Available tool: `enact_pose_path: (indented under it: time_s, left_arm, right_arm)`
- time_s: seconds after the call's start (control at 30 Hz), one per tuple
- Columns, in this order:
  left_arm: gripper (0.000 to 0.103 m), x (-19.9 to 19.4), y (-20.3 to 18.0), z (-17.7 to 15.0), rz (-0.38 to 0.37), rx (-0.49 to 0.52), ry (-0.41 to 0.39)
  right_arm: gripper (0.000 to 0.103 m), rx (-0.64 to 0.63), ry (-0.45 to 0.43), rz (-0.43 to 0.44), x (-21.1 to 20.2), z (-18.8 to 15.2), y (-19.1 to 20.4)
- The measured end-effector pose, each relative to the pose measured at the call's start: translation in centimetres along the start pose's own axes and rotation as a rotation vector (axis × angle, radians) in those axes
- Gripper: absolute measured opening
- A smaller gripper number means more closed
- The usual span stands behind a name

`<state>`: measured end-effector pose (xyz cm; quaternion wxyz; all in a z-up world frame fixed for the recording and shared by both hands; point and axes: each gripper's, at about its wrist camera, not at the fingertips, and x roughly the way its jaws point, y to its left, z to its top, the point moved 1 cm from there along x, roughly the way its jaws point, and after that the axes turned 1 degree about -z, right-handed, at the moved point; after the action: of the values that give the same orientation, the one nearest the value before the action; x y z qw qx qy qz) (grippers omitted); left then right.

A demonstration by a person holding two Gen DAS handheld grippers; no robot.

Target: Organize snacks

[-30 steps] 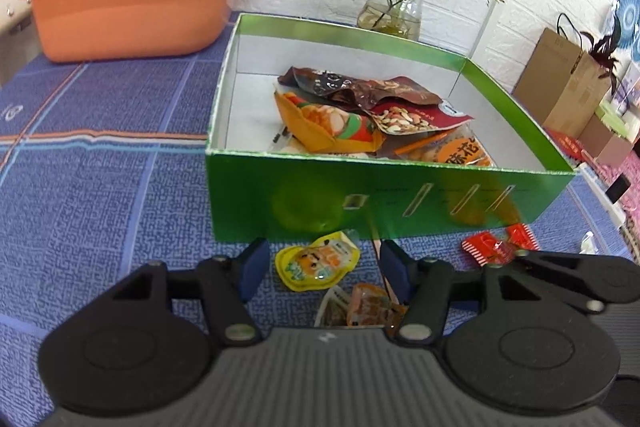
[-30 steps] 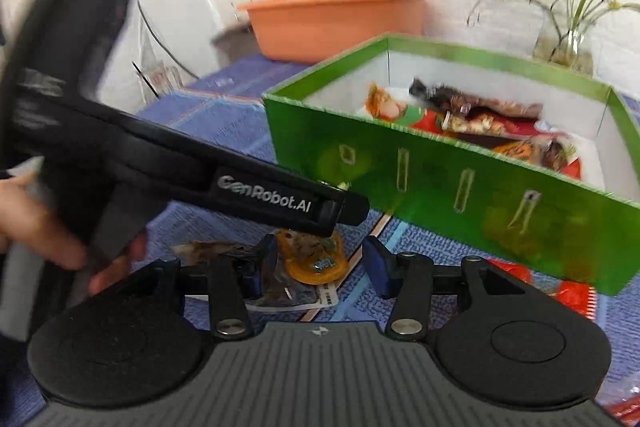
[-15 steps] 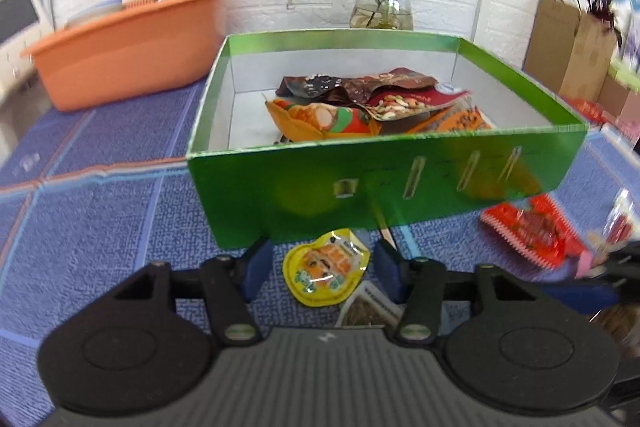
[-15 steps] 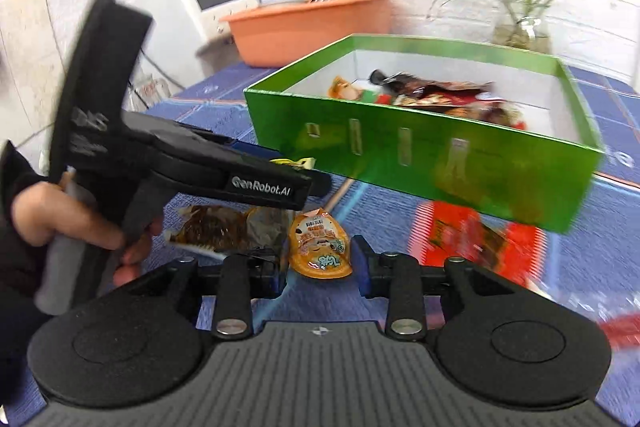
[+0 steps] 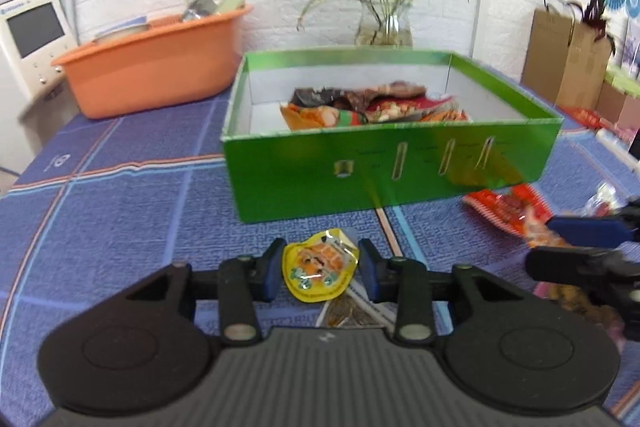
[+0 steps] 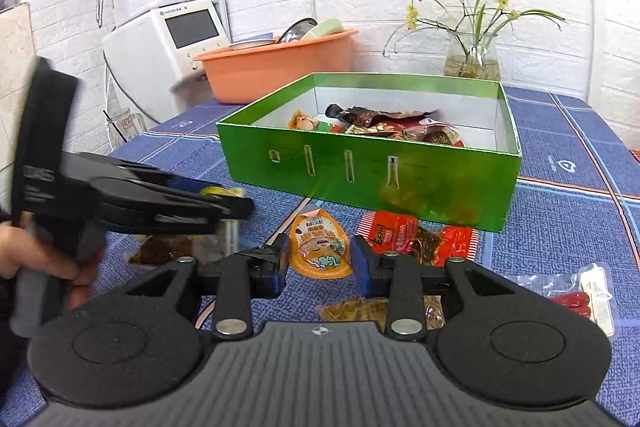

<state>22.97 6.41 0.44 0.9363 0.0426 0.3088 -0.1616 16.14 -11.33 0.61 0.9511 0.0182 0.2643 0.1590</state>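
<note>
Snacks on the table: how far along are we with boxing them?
Partly done. Several packets already lie in the green box. In hand: nothing gripped; the left tongs straddle the yellow packet and the right tongs straddle the orange packet, both open. Left: those two, the red packet and other packets on the tablecloth.

left wrist view low over blue tablecloth (image 5: 120, 211), facing green box (image 5: 384, 179) head-on, near. right wrist view from further right, facing box (image 6: 372, 171) obliquely leftward, similarly near. both share box, orange basin (image 5: 156, 75), vase (image 6: 472, 59).
</note>
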Motion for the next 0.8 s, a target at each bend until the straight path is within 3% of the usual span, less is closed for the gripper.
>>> enact_pose_path:
  time_s: [0.2, 0.5, 0.67, 0.8]
  left_arm:
    - [0.036, -3.1, -0.9, 1.3, -0.003, 0.0, -0.1]
    - [0.036, -4.2, -3.2, 6.1, 0.023, 0.034, -0.213]
    - [0.036, -3.9, -3.6, 9.7, 0.053, -0.006, -0.28]
    - [0.036, -2.6, -3.6, 11.4, 0.119, -0.063, -0.32]
  right_arm:
    - [0.059, -0.017, -0.032, -0.069, -0.6, 0.7, 0.9]
    - [0.059, -0.039, -0.203, -0.182, -2.1, 4.7, 1.3]
    - [0.059, 0.039, -0.279, -0.221, -1.9, 7.8, -0.2]
    - [0.059, 0.097, -0.296, -0.281, -0.5, 9.9, -1.6]
